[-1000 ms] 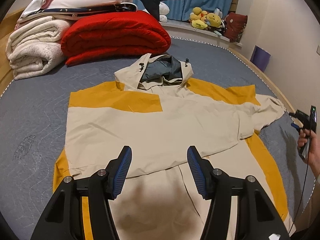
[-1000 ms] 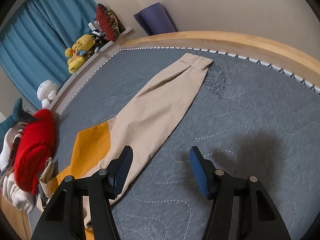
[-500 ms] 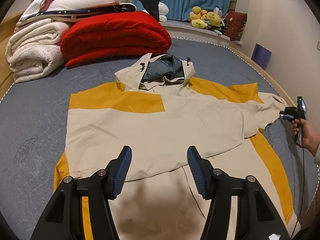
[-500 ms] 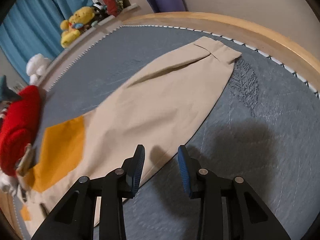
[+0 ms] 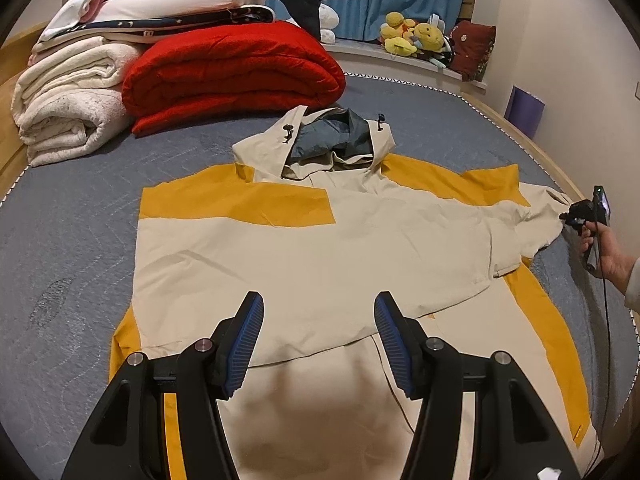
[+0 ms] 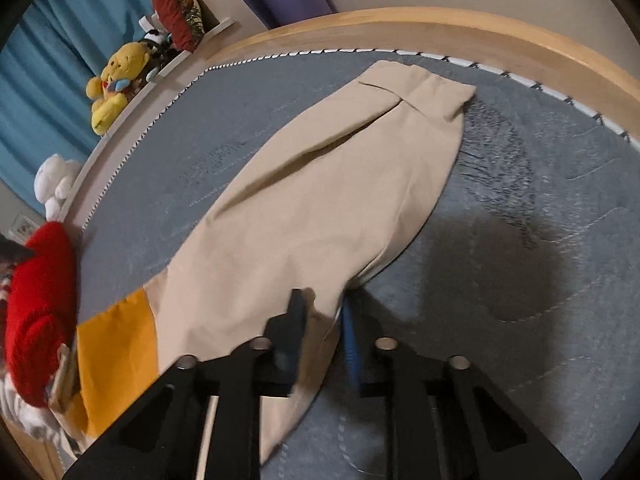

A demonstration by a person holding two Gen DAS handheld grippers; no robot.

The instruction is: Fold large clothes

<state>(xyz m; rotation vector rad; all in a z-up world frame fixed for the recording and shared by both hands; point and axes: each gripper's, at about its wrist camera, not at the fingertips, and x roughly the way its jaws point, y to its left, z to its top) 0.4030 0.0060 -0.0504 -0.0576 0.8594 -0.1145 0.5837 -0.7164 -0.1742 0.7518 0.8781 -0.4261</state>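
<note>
The right gripper (image 6: pixel 324 312) has been brought down onto the near edge of the right sleeve (image 6: pixel 320 200), and its fingers have just been closing; a fold of the beige cloth is now pinched between them, where a second ago they stood wide and clear of it. From the left wrist view the same gripper (image 5: pixel 576 216) is seen at the sleeve's end, held in a hand (image 5: pixel 604 248). This is judged to be the grasp that starts the sleeve fold.

The left gripper (image 5: pixel 318 336) has been kept in place, its fingers about half open over the jacket (image 5: pixel 304 248), nothing between them.

The jacket is spread flat on the bed (image 5: pixel 60 240). Its long axis runs from the hem near the left gripper to the hood (image 5: pixel 332 140), which points towards the red blanket (image 5: pixel 232 72). The left sleeve lies folded across the body; the right sleeve stretches out towards the bed's wooden rim (image 6: pixel 440 28), cuff outermost.
</note>
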